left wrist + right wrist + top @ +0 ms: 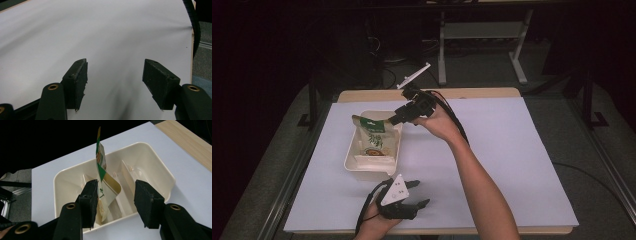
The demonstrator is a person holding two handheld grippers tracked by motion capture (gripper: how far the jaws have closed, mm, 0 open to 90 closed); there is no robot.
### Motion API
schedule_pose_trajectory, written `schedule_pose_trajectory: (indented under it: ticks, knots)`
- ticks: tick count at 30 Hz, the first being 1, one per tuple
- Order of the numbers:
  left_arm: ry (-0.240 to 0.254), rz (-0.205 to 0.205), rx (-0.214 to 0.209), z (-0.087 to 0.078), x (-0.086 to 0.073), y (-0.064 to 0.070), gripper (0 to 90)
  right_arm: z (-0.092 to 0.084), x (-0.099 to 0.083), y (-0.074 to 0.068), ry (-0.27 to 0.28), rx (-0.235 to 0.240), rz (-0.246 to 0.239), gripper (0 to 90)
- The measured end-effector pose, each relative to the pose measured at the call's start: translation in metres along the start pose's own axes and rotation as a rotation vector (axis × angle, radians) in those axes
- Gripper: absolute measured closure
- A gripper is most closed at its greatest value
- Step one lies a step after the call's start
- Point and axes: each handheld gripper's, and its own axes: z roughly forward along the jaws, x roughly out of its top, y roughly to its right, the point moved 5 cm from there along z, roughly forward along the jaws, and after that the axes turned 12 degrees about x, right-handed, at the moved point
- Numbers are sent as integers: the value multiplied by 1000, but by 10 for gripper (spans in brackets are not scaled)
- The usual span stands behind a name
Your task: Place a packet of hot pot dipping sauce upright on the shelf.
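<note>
Right hand-held gripper (116,203) jaws apart, green-and-white foil snack pouch (373,137) standing loose in the cream plastic divided tray (350,167) on the white-covered table (512,165); risk: unsupported pouch tips or snags a pad; left hand-held gripper (115,80) open, empty.

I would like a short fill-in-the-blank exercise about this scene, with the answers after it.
1. The pouch stands in a cream ____.
2. The right gripper has its jaws ____, and the pouch is between them.
3. The left gripper holds ____.
4. The bin rests on a ____ table cover.

Answers: bin; open; nothing; white
</note>
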Motion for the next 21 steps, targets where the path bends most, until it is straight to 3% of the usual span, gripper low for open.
schedule_pose_trajectory:
  ticks: [21]
  knots:
    - [-3, -10, 14, 1, 0, -3, 318, -34, -26, -2, 51, 0, 38, 457]
